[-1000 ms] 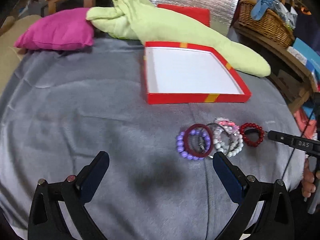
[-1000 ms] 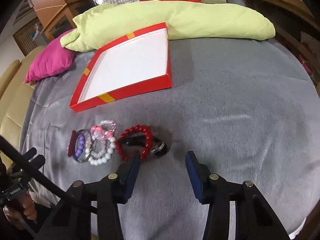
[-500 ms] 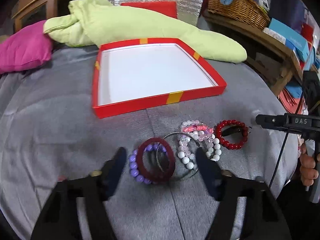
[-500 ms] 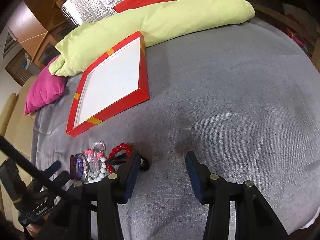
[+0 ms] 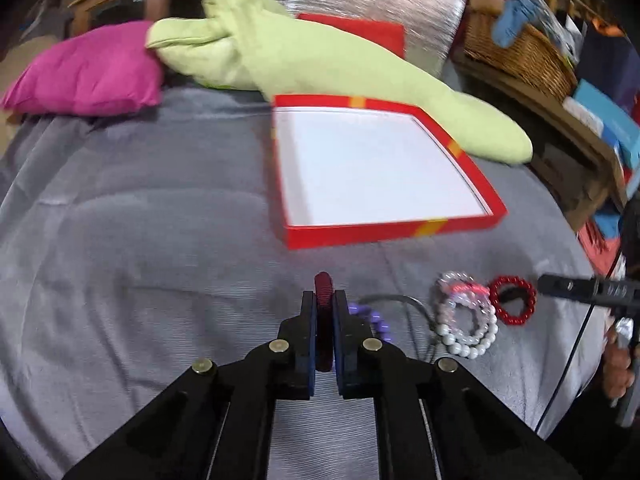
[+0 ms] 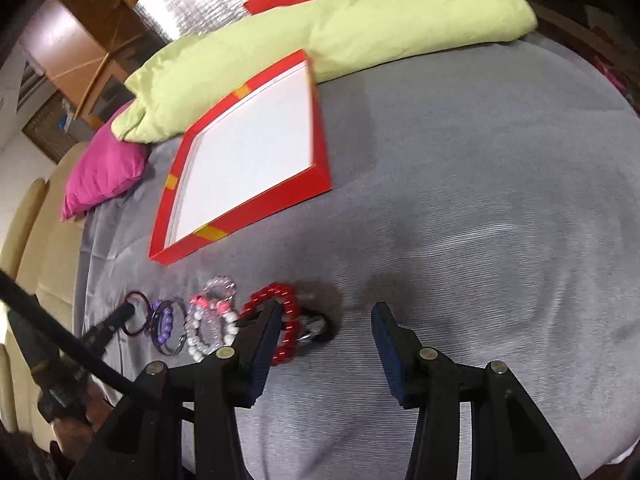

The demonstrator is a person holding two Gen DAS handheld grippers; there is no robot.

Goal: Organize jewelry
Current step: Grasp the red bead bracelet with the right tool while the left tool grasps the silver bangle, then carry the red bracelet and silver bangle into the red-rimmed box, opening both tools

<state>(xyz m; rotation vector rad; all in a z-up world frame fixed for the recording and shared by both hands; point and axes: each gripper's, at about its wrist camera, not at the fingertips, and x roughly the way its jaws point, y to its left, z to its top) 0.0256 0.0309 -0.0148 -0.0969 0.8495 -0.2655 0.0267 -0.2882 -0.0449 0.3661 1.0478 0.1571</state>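
My left gripper (image 5: pixel 323 300) is shut on a dark red bangle (image 5: pixel 322 286), held edge-on just above the grey blanket; the bangle also shows in the right wrist view (image 6: pixel 138 312). A purple bead bracelet (image 5: pixel 374 318), a white and pink bead bracelet pile (image 5: pixel 466 316) and a red bead bracelet (image 5: pixel 513 300) lie to its right. An empty red box with a white floor (image 5: pixel 384 236) sits beyond. My right gripper (image 6: pixel 326 320) is open over the blanket, its left finger beside the red bead bracelet (image 6: pixel 280 320).
A green pillow (image 5: pixel 320 60) and a magenta pillow (image 5: pixel 88 72) lie behind the box. A wicker basket (image 5: pixel 520 48) stands on a shelf at the right. A thin metal hoop (image 5: pixel 396 300) lies by the purple beads.
My left gripper closed on the dark red bangle and lifted it off the purple beads. My right gripper shifted slightly toward the red bead bracelet, still open.
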